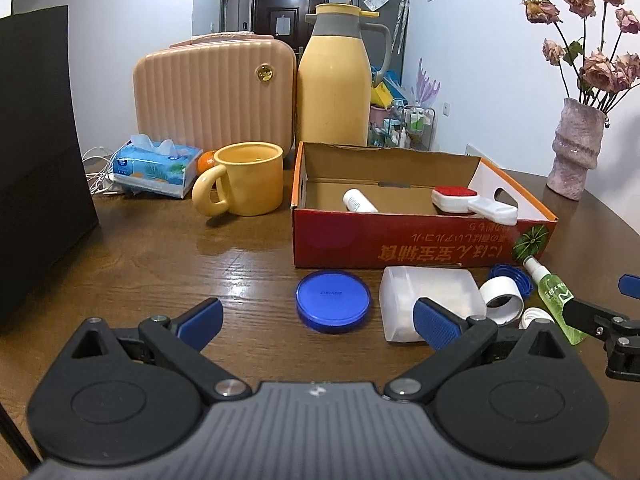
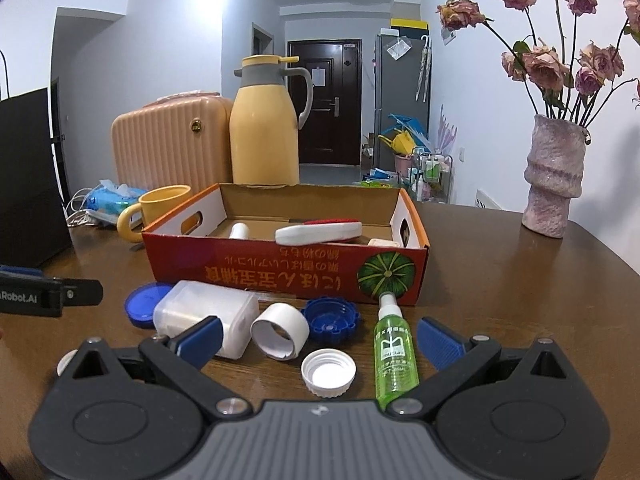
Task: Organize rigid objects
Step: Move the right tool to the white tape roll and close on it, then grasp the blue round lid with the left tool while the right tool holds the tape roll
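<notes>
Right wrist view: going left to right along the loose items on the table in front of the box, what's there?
Blue flat lid → clear plastic container → white tape roll → blue ridged cap → green spray bottle.

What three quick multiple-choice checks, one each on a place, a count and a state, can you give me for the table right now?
1. Where does the green spray bottle lie?
A. inside the red box
B. on the table in front of the red box
C. in the yellow mug

2. How many blue round lids lie on the table?
A. one
B. two
C. four

3. How do both claws stand?
A. open, holding nothing
B. shut on the white cap
C. shut on the spray bottle

Answers: 1 B, the bottle lies flat on the wood with its nozzle toward the red box. 2 B, a smooth blue lid and a ridged blue lid. 3 A, the left claw and right claw both show wide-spread fingers with nothing between them.
</notes>
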A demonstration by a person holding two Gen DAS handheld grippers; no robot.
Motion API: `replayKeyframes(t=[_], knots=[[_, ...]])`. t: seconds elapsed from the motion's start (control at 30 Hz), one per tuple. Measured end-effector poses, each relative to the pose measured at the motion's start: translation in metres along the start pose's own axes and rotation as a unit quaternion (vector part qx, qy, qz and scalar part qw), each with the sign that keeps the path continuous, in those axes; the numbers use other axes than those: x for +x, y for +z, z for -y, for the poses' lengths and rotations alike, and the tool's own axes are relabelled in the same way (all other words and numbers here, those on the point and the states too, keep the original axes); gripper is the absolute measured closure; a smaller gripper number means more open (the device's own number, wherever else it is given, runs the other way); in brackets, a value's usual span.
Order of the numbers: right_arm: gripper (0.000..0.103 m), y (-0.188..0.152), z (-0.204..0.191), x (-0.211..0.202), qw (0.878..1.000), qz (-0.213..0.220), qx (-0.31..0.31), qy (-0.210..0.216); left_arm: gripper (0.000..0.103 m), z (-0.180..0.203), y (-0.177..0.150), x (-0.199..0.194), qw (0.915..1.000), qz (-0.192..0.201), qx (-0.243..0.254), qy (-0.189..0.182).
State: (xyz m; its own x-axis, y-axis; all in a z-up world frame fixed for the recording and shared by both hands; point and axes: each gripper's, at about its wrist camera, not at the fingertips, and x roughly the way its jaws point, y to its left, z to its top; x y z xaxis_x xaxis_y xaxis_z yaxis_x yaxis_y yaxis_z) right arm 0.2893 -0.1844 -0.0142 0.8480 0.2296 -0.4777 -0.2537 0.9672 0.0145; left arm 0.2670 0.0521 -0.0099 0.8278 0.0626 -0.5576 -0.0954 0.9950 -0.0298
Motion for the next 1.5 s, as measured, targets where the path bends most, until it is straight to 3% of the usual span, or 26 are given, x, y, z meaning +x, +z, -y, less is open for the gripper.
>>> replayKeyframes(t=[0.33,0.57,1.0,1.2,1.33,1.5], knots=[[0.002,-0.003,-0.007,0.020,1.000,-0.022,-0.014,-0.007,0.000,-0.006,-0.003,0.004,1.0000,-0.007,-0.003,0.004],[0.013,0.000,-0.012,0.048,0.999,-0.042,-0.030,-0.010,0.000,-0.012,-0.004,0.007,0.9999,-0.010,-0.007,0.009],[0.022,0.008,-0.017,0.085,0.997,-0.055,-0.057,0.008,0.000,-0.023,-0.003,0.011,0.9996,-0.013,-0.014,0.020],[0.046,0.005,-0.019,0.091,0.997,-0.052,-0.057,0.026,0.000,-0.023,-0.002,0.014,0.9995,-0.014,-0.014,0.022],[0.078,0.002,-0.018,0.095,0.996,-0.060,-0.051,0.041,0.000,-0.023,-0.002,0.016,0.9995,-0.016,-0.014,0.024],[0.080,0.001,-0.013,0.089,0.997,-0.043,-0.038,0.047,0.000,-0.022,-0.002,0.019,0.9994,-0.019,-0.012,0.025]])
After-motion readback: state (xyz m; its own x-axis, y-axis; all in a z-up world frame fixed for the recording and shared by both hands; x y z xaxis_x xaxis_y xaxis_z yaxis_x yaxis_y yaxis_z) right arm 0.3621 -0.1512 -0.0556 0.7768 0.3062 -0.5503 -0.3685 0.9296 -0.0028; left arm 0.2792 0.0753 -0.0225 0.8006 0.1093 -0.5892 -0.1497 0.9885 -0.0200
